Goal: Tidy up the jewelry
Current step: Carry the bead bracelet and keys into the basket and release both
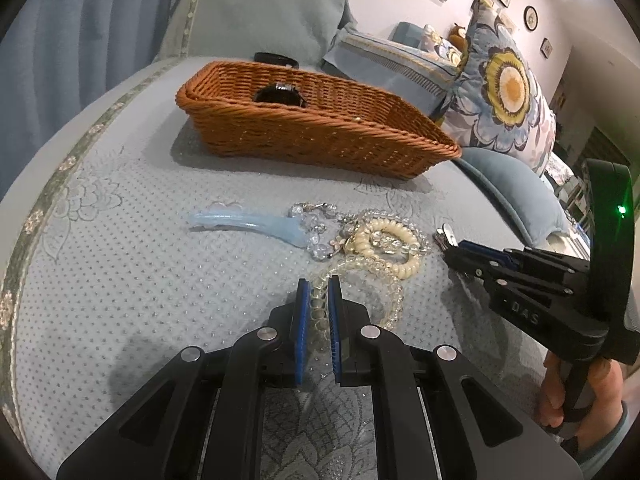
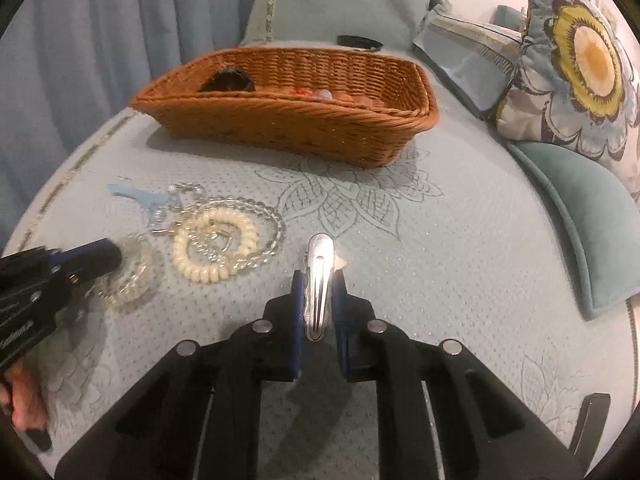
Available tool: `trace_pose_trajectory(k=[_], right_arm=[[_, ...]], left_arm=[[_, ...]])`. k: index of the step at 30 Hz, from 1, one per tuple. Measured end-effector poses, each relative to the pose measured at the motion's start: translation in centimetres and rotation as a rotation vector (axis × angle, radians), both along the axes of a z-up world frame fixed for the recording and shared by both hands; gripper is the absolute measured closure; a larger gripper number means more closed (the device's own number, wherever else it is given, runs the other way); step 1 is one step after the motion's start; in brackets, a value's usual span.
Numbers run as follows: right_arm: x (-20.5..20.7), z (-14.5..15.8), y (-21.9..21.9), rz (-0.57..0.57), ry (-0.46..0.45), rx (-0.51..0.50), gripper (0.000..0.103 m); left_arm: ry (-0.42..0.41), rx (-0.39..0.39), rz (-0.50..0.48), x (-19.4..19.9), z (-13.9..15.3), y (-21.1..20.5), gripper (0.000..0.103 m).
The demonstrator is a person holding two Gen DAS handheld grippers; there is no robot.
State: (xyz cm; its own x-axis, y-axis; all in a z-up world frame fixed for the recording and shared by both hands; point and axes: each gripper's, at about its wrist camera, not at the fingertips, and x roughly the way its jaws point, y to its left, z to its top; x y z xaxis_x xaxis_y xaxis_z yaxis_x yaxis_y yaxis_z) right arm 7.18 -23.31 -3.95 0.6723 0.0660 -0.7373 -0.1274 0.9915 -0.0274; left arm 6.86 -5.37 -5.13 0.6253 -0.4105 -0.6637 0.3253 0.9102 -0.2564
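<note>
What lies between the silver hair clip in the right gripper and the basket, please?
Only bare bedspread with an embroidered flower, as the right wrist view shows. The clip, held in the right gripper, points at the basket; the jewelry pile lies off to the left.

**Jewelry near, basket far**

Far from you on the bedspread sits the wicker basket, with a dark bangle inside at its left end and a dark band lying behind it. Cushions stand to the right. Nearer you lies the jewelry cluster: the hair claw at its left, the spiral hair tie in the middle within a bead bracelet, and a clear spiral hair tie nearest. Right of the cluster, your right gripper has a metal hair clip between its fingers.
</note>
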Motion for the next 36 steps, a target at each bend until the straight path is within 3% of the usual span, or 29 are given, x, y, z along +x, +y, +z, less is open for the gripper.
trace_pose_trajectory(k=[4,8,18,25,29,31,36], right_arm=[[-0.8,1.5,-0.6,0.024,-0.047,0.083,0.092],[-1.4,2.8,-0.5,0.040,-0.084,0.073,0.092],[-0.4,6.8,-1.7,0.047,-0.128,0.193,0.092],[7.6,10.5,-1.2,0.052,-0.128,0.197,0.091],[13.7,9.2,-0.7,0.096,0.005,0.241,0.091],[15.8,8.0,-0.3,0.099,0.057,0.217,0.091],[18.9,5.9,0.4,0.091,0.107,0.178,0.091]], left_arm=[[-0.038,-0.017,0.005,-0.5,0.6,0.2,0.096],[-0.100,-0.039,0.016,-1.2,1.9,0.6,0.096],[-0.228,-0.031,0.025,-1.0,6.9,0.3,0.096],[-0.259,-0.057,0.038,5.8,10.4,0.1,0.096],[-0.246,-0.017,0.035,10.3,10.0,-1.3,0.096],[-0.230,0.007,0.033,11.8,9.3,-1.9,0.096],[-0.194,0.048,0.062,14.6,6.8,-2.6,0.096]])
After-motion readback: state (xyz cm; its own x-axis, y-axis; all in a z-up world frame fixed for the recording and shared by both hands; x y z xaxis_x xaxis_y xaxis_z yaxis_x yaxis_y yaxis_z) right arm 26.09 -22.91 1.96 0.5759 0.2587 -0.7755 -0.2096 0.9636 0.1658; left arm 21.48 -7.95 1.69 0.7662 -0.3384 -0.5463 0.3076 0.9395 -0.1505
